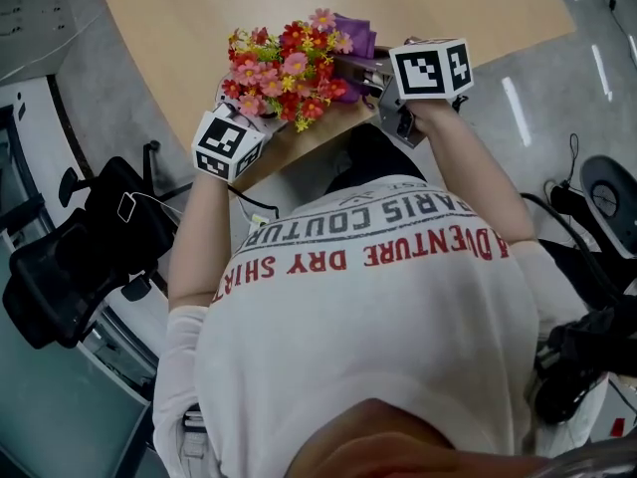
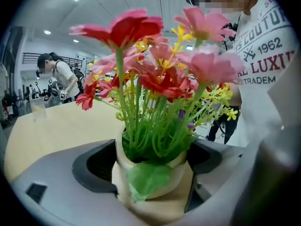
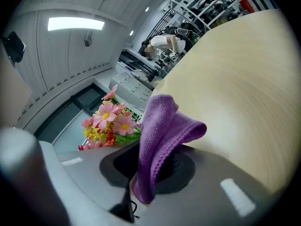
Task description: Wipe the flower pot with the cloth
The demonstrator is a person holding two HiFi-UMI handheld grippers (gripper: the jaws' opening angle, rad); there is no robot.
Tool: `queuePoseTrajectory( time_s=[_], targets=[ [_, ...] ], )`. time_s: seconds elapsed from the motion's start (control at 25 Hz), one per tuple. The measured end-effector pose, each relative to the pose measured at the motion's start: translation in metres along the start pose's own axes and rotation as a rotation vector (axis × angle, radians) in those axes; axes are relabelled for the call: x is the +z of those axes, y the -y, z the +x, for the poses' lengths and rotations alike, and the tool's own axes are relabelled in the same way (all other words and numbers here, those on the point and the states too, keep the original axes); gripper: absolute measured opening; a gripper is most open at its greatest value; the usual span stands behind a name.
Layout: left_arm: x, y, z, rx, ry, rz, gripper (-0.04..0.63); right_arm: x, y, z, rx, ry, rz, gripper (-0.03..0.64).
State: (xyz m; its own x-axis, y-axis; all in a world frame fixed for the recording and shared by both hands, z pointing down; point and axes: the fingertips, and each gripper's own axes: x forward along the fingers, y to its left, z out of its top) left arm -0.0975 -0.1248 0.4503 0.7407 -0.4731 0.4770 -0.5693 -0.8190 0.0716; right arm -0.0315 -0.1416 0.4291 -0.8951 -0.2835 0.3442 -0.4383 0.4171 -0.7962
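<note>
Above the near edge of the table (image 1: 199, 28), your left tongs (image 2: 150, 166) clamp the flower pot (image 2: 174, 173), one jaw pressed against each side. Its red, pink and yellow flowers (image 1: 284, 68) spread out over the table top. Your right tongs (image 3: 155, 166) are closed on a folded purple cloth (image 3: 162, 131), held a little farther in over the table. Whether the cloth touches the pot cannot be told.

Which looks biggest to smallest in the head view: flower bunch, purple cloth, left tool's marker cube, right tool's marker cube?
1. flower bunch
2. right tool's marker cube and left tool's marker cube: they look alike, so no ranking between them
3. purple cloth: only a small part shows past the flowers
</note>
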Motion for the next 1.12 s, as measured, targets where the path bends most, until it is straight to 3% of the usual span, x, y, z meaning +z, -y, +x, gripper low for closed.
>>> queuePoseTrajectory(
  time_s=[0.2, 0.56, 0.72, 0.96, 1.12],
  targets=[
    [0.000, 0.001, 0.002, 0.002, -0.001, -0.003, 0.466, -0.005, 0.011, 0.010, -0.015, -0.054, 0.003, 0.046],
    [-0.003, 0.000, 0.001, -0.011, -0.003, 0.001, 0.466, -0.019, 0.051, 0.027, -0.200, -0.173, -0.034, 0.046],
    [-0.006, -0.003, 0.004, -0.013, -0.006, 0.006, 0.466, -0.021, 0.060, 0.032, -0.218, -0.206, -0.036, 0.046],
    [-0.002, -0.005, -0.004, 0.043, -0.012, -0.031, 0.466, -0.013, 0.056, 0.015, -0.239, -0.123, -0.030, 0.046],
    [0.000, -0.006, -0.021, 0.163, 0.019, -0.068, 0.467, -0.011, 0.055, 0.000, -0.250, -0.058, -0.016, 0.046]
  ],
)
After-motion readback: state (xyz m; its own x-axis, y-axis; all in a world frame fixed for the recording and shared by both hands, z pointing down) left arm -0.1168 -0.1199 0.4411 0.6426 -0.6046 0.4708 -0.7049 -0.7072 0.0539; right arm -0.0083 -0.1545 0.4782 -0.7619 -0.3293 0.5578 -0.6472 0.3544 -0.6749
